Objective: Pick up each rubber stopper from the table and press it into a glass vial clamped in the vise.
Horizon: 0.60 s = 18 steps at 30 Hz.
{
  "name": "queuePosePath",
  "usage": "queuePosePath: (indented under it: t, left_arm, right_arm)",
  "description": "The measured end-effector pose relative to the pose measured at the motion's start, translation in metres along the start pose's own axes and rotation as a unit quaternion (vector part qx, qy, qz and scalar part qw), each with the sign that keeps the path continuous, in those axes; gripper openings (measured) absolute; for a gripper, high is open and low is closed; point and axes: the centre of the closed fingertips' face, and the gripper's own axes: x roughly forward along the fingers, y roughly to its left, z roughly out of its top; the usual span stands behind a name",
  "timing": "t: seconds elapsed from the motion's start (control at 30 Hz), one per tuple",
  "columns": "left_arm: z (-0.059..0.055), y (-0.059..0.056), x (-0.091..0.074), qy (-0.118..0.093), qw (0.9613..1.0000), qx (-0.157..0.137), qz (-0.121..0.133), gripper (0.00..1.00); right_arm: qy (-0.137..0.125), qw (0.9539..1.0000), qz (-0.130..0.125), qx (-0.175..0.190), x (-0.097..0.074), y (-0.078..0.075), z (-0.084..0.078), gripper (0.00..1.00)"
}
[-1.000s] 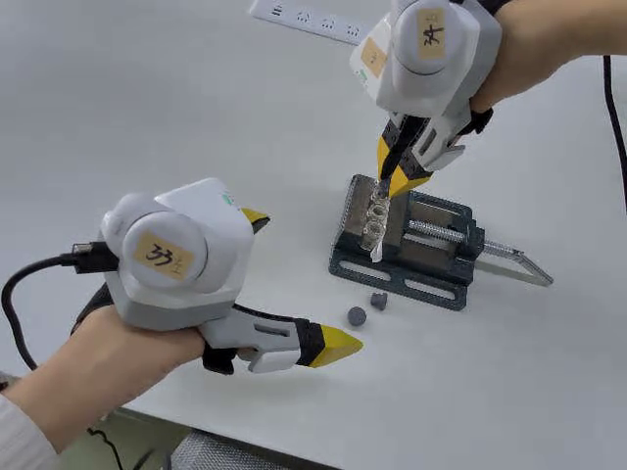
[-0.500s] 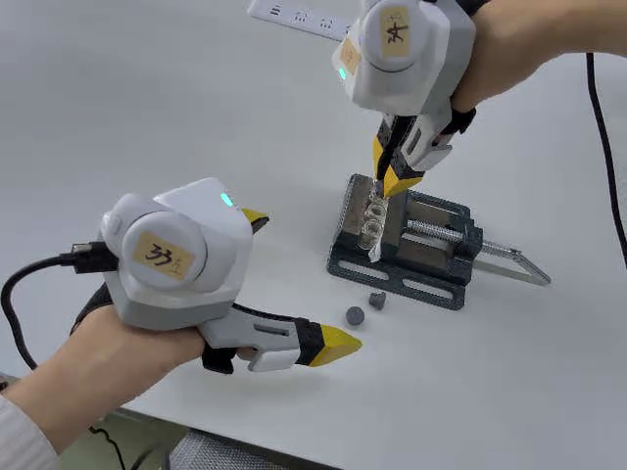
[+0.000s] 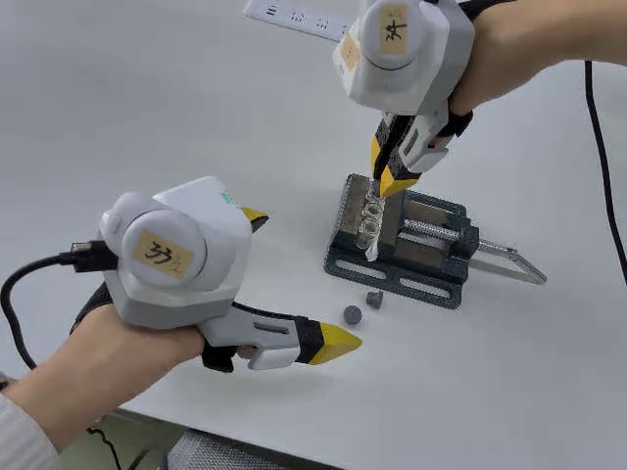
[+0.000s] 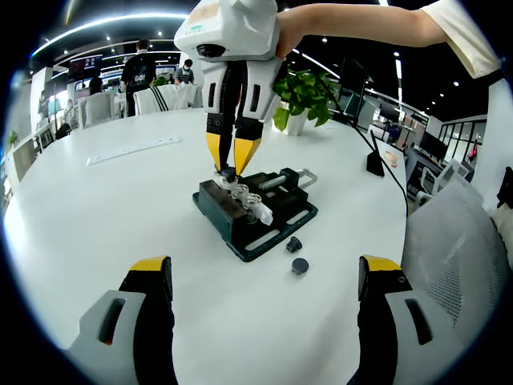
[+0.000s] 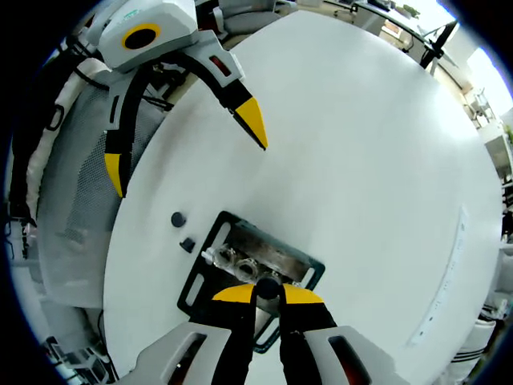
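Note:
A dark metal vise (image 3: 438,257) clamps a row of clear glass vials (image 3: 371,223) lying side by side in its jaws. My right gripper (image 3: 385,183) comes down from above and is shut on a dark rubber stopper (image 5: 268,286) right at the far vial's mouth. Two more grey stoppers (image 3: 353,314) (image 3: 374,299) lie on the white table just in front of the vise. My left gripper (image 3: 294,279) hovers open to the left of them, nothing between its yellow fingertips (image 3: 340,344). In the left gripper view the vise (image 4: 276,215) is straight ahead, and the loose stoppers (image 4: 300,265) are nearer.
The vise's screw handle (image 3: 509,257) sticks out to the right. A white power strip (image 3: 299,18) lies at the table's far edge, and a black cable (image 3: 600,137) runs along the right. The near table edge (image 3: 196,423) is close under my left hand.
My right gripper's body has swung a little to the left above the vise while its tips stay at the far vial. The left gripper and loose stoppers have not moved.

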Motion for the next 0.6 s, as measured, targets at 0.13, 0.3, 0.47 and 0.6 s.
queuePosePath:
  t: [0.13, 0.3, 0.47, 0.6]
  left_arm:
    - [-0.0022, 0.0021, -0.0001, 0.002, 1.0, -0.002, 0.0, 0.96]
    - [-0.0018, 0.0008, 0.0003, 0.001, 1.0, -0.001, -0.001, 0.95]
    - [-0.0016, 0.0006, 0.0002, 0.001, 1.0, -0.001, -0.002, 0.95]
    - [-0.0029, 0.0004, 0.0002, 0.002, 1.0, -0.002, -0.003, 0.95]
  right_arm:
    - [-0.001, 1.0, 0.0, -0.007, 0.0002, -0.0019, 0.0001, 0.06]
    - [-0.002, 0.9999, -0.001, -0.013, -0.0008, 0.0017, -0.0008, 0.07]
    - [-0.005, 0.9999, 0.0, -0.014, -0.0007, -0.0002, -0.0004, 0.07]
    - [-0.007, 0.9999, 0.001, -0.014, -0.0006, -0.0009, 0.0, 0.09]
